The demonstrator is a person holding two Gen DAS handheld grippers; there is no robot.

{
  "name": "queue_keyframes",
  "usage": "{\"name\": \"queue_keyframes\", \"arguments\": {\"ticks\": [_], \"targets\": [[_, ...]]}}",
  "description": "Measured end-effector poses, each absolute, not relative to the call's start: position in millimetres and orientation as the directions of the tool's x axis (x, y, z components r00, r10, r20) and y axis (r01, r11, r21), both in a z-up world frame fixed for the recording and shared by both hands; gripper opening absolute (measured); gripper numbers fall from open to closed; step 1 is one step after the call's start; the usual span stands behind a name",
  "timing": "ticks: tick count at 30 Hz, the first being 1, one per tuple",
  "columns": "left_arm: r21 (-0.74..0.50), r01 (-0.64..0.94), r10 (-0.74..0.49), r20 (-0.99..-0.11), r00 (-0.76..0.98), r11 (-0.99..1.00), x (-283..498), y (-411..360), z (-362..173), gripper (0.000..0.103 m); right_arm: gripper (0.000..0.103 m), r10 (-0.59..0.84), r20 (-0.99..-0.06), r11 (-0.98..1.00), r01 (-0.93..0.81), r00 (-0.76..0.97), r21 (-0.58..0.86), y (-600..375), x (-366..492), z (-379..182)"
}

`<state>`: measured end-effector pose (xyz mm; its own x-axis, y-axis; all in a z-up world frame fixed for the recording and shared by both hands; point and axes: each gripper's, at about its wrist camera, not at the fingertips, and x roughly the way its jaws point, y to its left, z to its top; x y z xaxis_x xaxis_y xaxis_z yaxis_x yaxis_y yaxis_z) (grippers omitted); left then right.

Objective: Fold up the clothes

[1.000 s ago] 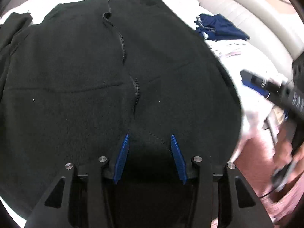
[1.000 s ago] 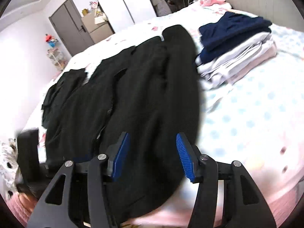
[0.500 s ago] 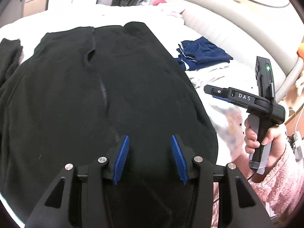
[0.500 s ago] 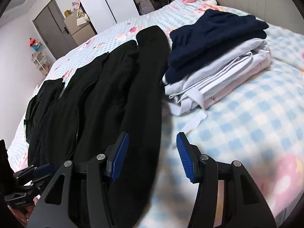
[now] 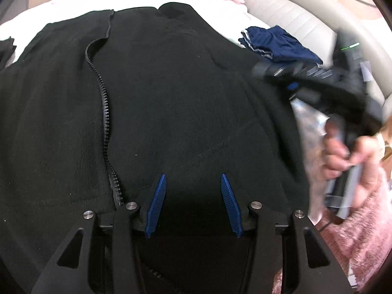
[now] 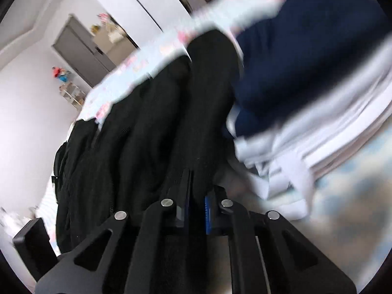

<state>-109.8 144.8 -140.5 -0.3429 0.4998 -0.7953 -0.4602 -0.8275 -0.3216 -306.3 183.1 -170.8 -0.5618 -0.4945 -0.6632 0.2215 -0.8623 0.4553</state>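
A black zip-up fleece jacket lies spread flat on the bed, its zipper running up the left of centre. My left gripper hovers open over the jacket's near hem, with only fabric below its blue pads. My right gripper has closed on the jacket's right side; black cloth sits between its fingers. In the left wrist view the right gripper shows blurred at the jacket's right edge, held by a hand in a pink fuzzy sleeve.
A stack of folded clothes, navy on top of white and grey, lies just right of the jacket. The navy garment also shows beside the grey padded headboard. Another dark garment lies at the jacket's far left. Checked bedsheet.
The right gripper swung in to the jacket's right edge and shut on the cloth. The left gripper slid right along the hem, so the zipper now lies left of its fingers.
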Motion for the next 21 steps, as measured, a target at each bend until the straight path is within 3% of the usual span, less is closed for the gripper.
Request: {"name": "queue_keyframes", "arguments": {"ticks": [6, 11, 13, 15, 17, 21], "targets": [[-0.284, -0.478, 0.474, -0.81, -0.344, -0.831, -106.4, 153.2, -145.2, 0.052, 0.005, -0.358, -0.531, -0.914, 0.171, -0.768, 0.368, 199.3, -240.0, -111.3], [-0.27, -0.487, 0.462, -0.823, -0.331, -0.831, -105.7, 157.4, -151.7, 0.054, 0.004, -0.154, -0.56, -0.944, -0.046, -0.814, 0.328, 234.4, -191.3, -122.1], [-0.267, -0.487, 0.461, -0.822, -0.334, -0.831, -104.4, 159.0, -151.9, 0.054, 0.005, -0.149, -0.575, -0.95, -0.044, -0.805, 0.308, 242.3, -190.5, -122.0], [-0.266, -0.489, 0.462, -0.819, -0.339, -0.831, -102.5, 159.7, -152.1, 0.055, 0.019, -0.144, -0.589, -0.957, -0.041, -0.795, 0.288, 250.2, -190.0, -121.8], [-0.269, -0.485, 0.464, -0.816, -0.345, -0.832, -100.6, 159.6, -152.0, 0.055, 0.044, -0.217, -0.586, -0.96, 0.064, -0.781, 0.271, 246.2, -201.2, -106.0], [-0.285, -0.482, 0.479, -0.806, -0.347, -0.829, -98.3, 159.1, -144.3, 0.055, 0.051, -0.29, -0.608, -0.956, 0.195, -0.739, 0.218, 206.7, -259.2, -82.1]]}}
